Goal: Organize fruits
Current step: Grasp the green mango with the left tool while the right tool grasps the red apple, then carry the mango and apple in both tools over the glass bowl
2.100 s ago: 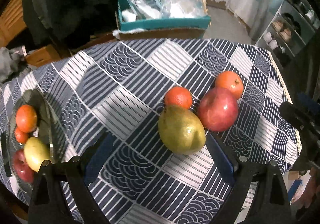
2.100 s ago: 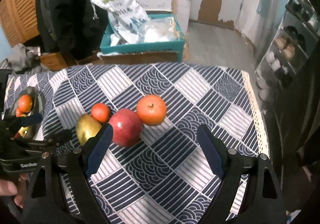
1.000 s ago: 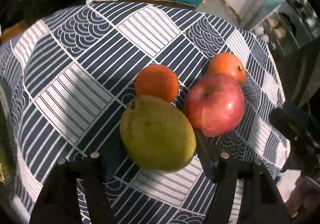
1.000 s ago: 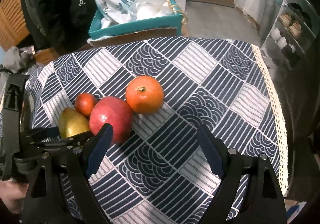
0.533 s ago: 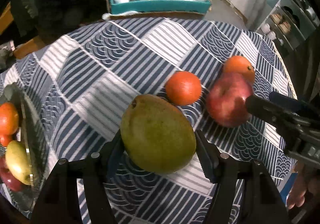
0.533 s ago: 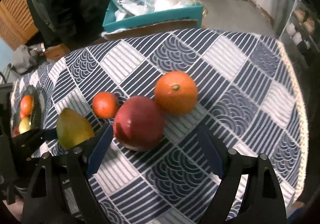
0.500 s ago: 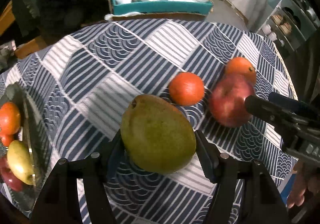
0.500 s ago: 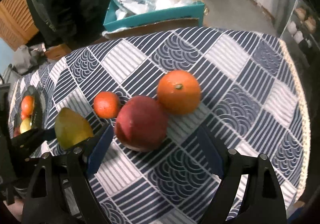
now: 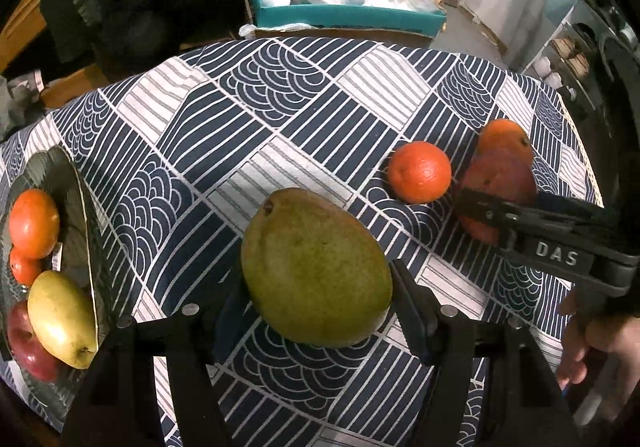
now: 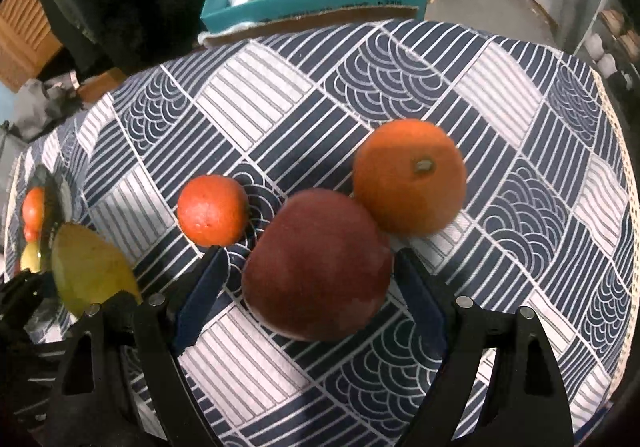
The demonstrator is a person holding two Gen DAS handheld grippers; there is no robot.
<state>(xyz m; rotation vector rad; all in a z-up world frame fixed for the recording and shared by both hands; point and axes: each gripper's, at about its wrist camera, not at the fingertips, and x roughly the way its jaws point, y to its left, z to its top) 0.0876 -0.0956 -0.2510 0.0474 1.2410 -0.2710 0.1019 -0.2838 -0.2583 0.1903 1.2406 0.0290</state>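
Left tongs (image 9: 316, 307): jaws partly spread and clamped on the green mango (image 9: 316, 267), one pad against each flank. The fruit hangs clear above the table (image 9: 256, 115), stem end pointing away from the camera. In the right wrist view the same mango (image 10: 90, 271) shows at the left edge, in the dark fingers of the left tongs (image 10: 28, 295).

Right tongs (image 10: 312, 299): jaws wide and just now narrowing, set either side of the red apple (image 10: 318, 263). The blue pads (image 10: 202, 287) stand beside the apple's flanks; a sliver of tablecloth shows between the left pad and the skin, and the right pad is at the skin or just short of it, so no firm pinch is shown. The apple sits on the table. From the left wrist view, the right tongs (image 9: 500, 215) cross in front of the apple (image 9: 496, 183), with a person's hand (image 9: 600, 343) on the grip at the lower right.

Large orange (image 10: 408, 175): on the table, touching the apple on its far right side.

Small orange (image 10: 212, 193): on the table, just beside the apple on its left, a narrow gap between.

Dish (image 9: 86, 223): at the table's left edge, holding two oranges, a yellow-green fruit and a red apple.

Teal box (image 9: 344, 13): beyond the table's far edge, filled with plastic bags.
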